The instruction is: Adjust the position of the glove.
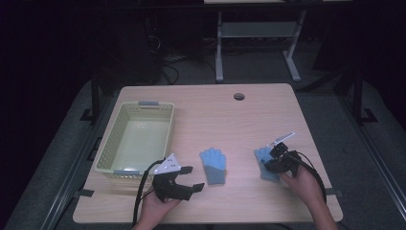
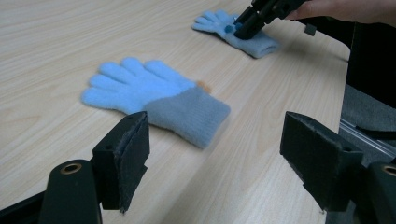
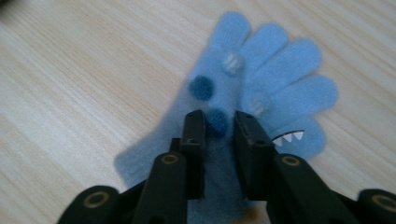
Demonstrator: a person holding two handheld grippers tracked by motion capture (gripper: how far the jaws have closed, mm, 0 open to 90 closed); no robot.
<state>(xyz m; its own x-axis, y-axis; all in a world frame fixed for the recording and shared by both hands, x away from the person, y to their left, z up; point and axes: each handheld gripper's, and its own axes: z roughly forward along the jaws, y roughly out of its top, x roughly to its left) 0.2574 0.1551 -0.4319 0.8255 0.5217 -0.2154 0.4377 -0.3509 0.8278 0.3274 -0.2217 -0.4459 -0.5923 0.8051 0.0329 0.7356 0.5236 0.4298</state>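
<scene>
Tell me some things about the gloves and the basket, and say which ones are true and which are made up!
1. Two blue gloves lie on the table. True: a left glove and a right glove.
2. The basket has a glove in it. False: nothing lies in it.
3. The right gripper has its jaws nearly closed around a dark blue pompom on the right glove. True.
4. The left gripper is holding the left glove. False: its jaws stand wide open, short of that glove.
5. The basket stands to the right of both gloves. False: it stands to their left in the high view.
</scene>
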